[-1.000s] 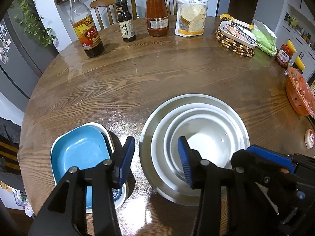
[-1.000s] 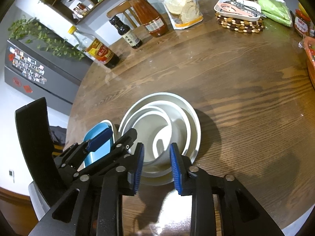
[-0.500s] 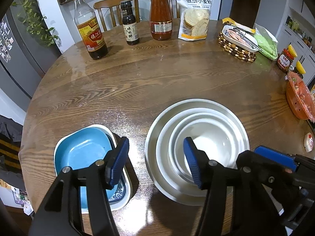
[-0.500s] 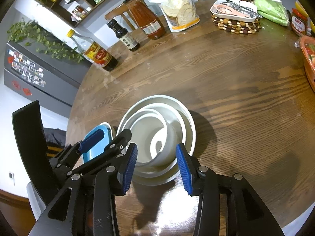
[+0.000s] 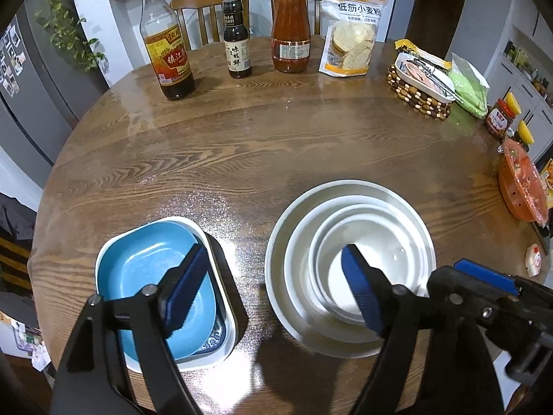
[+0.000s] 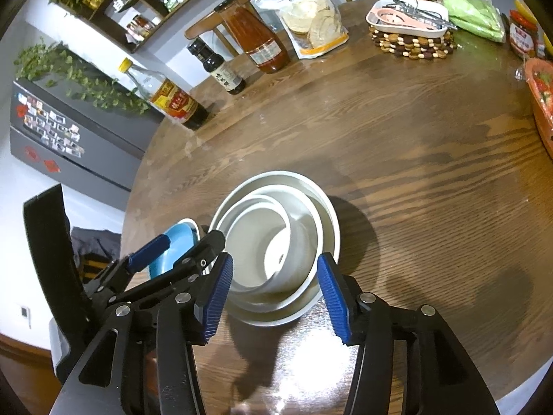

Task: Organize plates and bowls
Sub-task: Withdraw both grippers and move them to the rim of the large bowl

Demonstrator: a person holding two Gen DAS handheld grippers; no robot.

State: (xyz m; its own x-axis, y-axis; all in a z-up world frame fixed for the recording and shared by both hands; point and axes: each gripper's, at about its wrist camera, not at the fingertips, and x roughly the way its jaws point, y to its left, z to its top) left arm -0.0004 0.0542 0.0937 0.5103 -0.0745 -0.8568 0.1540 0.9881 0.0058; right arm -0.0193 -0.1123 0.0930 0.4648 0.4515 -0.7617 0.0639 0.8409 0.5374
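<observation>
Both claws hover over the near edge of the round wooden worktop point(image 5: 242, 145) and both have spread since a second ago; the left claw point(image 5: 273, 290) has gone from fairly narrow to wide and its jaws are opening, with bare wood and nothing gripped between them; the right claw point(image 6: 274, 292) has parted from nearly closed to about half spread and is opening too, empty, its pads either side of the near rim of the white stack without pressing on it.

In the left wrist view the stack of white bowls point(image 5: 349, 259), small inside large, sits at about 5 o'clock; the blue dish point(image 5: 152, 276), nested in a patterned white dish point(image 5: 221, 346), lies at about 7 o'clock, just beside the stack but apart from it. The bottles point(image 5: 166, 52) and the flour bag point(image 5: 352, 31) stand well apart at 12 o'clock.

The widening with neither hand travelling reads as a release: the round pieces look sorted into one pile and the square ones into another, so the task seems near its end.
</observation>
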